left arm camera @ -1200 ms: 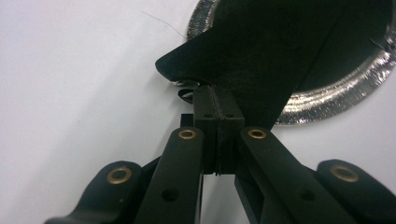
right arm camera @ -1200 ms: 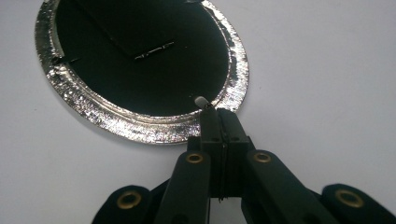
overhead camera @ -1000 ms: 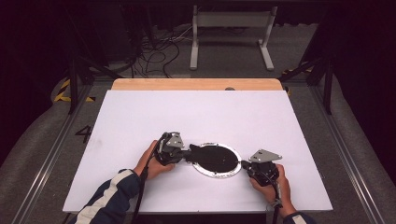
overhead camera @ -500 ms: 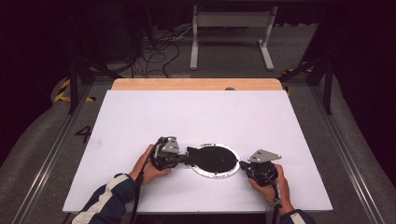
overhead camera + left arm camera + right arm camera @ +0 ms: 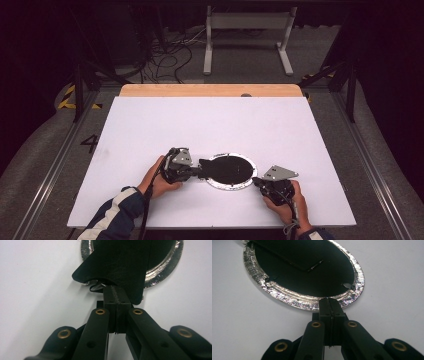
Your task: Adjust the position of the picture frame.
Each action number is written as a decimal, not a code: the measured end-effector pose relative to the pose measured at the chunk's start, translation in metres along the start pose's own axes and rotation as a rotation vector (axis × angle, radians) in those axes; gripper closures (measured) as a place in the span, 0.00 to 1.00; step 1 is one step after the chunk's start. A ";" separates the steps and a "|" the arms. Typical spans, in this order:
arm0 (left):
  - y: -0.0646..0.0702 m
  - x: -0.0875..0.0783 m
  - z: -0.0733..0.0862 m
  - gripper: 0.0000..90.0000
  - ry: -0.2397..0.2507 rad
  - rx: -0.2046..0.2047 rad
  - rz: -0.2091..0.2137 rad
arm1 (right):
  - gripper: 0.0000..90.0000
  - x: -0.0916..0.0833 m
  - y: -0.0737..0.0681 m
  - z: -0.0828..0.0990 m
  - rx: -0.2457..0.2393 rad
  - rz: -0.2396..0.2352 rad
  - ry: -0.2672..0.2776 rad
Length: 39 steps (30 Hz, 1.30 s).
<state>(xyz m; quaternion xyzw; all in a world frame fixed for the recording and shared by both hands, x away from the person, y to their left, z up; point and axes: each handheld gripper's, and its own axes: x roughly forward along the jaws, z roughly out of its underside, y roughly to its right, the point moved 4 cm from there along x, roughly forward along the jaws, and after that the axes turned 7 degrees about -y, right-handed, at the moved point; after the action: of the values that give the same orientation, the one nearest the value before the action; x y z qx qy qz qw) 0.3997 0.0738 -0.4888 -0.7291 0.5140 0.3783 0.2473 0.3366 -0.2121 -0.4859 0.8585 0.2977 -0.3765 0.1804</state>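
Low in the centre of the high view, on white table (image 5: 210, 125): foil dish (image 5: 231, 171), rim pinched by right gripper (image 5: 260, 182) for steadiness, black film (image 5: 120, 267) clamped by left gripper (image 5: 197, 170), likely for peeling.

The foil dish (image 5: 231, 171) lay flat between the two grippers, oval, its crinkled silver rim (image 5: 299, 302) ringing a black middle. A black flap (image 5: 117, 270) lifted off its edge at the left gripper (image 5: 197, 170), pinched there. The right gripper (image 5: 331, 305) nipped the rim.
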 end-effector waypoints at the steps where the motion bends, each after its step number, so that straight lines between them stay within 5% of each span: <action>1: 0.000 0.000 0.000 1.00 0.006 -0.005 0.007 | 1.00 0.001 0.001 -0.001 -0.002 0.008 -0.002; 24: 0.004 0.000 0.002 1.00 0.005 0.025 0.019 | 1.00 0.017 0.019 -0.019 0.054 0.051 -0.015; 30: 0.006 0.000 0.002 1.00 0.002 0.054 -0.010 | 1.00 0.013 0.010 -0.015 0.038 -0.007 -0.013; 39: 0.007 0.001 0.003 1.00 0.022 0.028 0.035 | 1.00 0.012 0.003 -0.015 0.026 -0.022 -0.013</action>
<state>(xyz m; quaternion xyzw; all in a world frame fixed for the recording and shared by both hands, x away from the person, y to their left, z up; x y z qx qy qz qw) 0.3922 0.0726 -0.4907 -0.7206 0.5346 0.3672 0.2452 0.3528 -0.2020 -0.4854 0.8552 0.3009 -0.3877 0.1668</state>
